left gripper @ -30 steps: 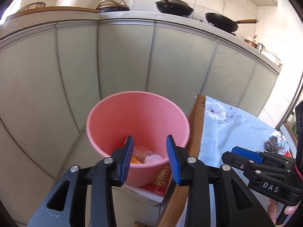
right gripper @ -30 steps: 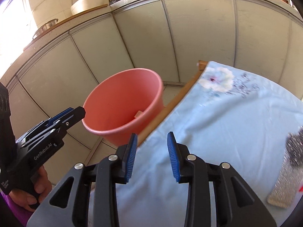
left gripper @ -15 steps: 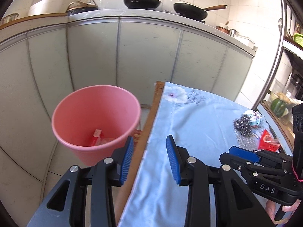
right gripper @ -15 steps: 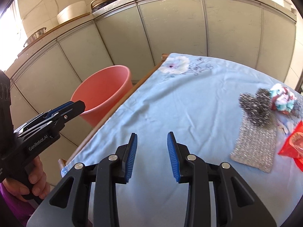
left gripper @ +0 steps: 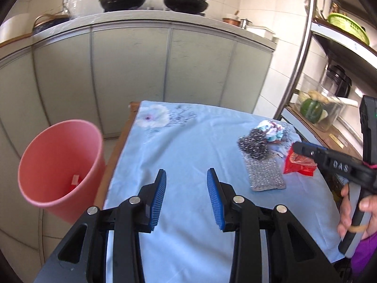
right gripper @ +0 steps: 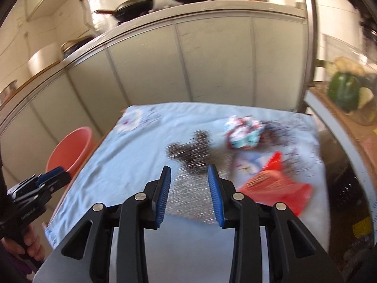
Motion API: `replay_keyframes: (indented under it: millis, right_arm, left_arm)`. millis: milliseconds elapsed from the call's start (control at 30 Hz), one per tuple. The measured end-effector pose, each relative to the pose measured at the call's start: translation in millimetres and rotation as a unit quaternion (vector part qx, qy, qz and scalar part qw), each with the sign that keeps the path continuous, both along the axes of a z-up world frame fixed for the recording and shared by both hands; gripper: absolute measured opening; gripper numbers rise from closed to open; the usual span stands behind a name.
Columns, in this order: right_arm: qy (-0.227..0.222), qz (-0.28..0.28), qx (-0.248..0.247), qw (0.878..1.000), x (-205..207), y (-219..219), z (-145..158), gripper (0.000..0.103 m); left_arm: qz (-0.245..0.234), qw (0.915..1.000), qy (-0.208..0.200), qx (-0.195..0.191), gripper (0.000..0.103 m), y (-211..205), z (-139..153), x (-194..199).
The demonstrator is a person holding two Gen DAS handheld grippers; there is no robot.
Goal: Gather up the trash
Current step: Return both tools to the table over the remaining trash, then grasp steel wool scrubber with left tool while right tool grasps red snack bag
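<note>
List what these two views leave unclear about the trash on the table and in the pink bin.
- Pink bin: left wrist view shows only a red scrap inside; its wall hides the rest.
- Silver scrubber pile, crumpled wrapper and red bag: smeared by motion blur in the right wrist view.
- Red bag: partly covered by the right gripper in the left wrist view.

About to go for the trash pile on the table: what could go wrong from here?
1. The red wrapper touches the silver mesh sheet and steel scourer; the open right tongs may catch those too.
2. The pink bin stands off the table's far side, so a loose piece could drop during the carry.
</note>
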State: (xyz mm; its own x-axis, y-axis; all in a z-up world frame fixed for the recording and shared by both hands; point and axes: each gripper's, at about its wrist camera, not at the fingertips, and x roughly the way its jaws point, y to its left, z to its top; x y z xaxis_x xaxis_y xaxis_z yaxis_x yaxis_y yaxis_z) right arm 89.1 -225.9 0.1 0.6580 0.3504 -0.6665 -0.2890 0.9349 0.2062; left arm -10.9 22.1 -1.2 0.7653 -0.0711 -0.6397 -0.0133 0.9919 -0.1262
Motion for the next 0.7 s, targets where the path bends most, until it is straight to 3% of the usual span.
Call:
replay_keyframes:
  millis: [100, 533, 700]
  right_arm:
    - [0.009, -0.028, -0.009, 1.000, 12.8, -24.4, -6.8, 0.044]
    - [0.086, -0.047, -0.021, 0.995, 48.0, -66.4, -58.1, 0.049]
    - [0.080, -0.039, -0.018, 0.996, 44.2, -64.9, -63.4, 0.049]
  left_arm:
    - [-0.024, 0.9997, 0.000, 0.005, 0.035, -17.1, 0.1, 12.9]
    - [-0.071, 0.9975, 0.004, 0.005, 0.035, -60.5, -2.9, 61.7]
    - [-0.082, 0.9966, 0.011, 0.002, 0.035, -70.9, -6.5, 81.5]
